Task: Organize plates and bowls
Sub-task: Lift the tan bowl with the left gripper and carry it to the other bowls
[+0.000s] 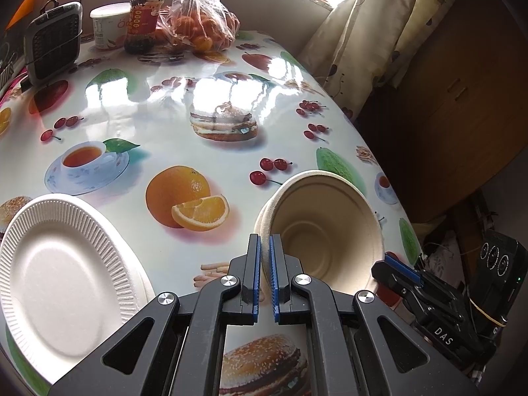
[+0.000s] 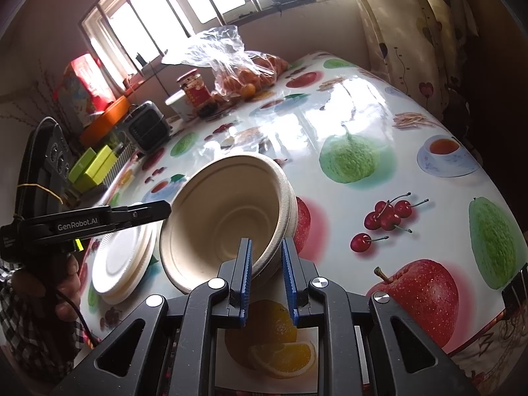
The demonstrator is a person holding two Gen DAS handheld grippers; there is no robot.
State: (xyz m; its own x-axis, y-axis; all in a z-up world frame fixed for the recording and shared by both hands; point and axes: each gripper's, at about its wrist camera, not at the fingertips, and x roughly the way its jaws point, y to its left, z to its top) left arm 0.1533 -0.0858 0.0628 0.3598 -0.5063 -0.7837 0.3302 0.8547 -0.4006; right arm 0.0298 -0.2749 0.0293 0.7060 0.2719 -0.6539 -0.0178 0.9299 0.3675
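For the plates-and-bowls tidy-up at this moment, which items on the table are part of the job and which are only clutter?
Part of the job:
- stacked beige bowls, tilted, rim held by both tools: left tool, right tool
- stack of white plates

Just lying about:
- bag of oranges
- red-labelled jar
- white tub
- small black heater
- green boxes

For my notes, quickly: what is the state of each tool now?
Left tool: closed on the rim of the stacked bowls.
Right tool: closed on the opposite rim of the same bowls.
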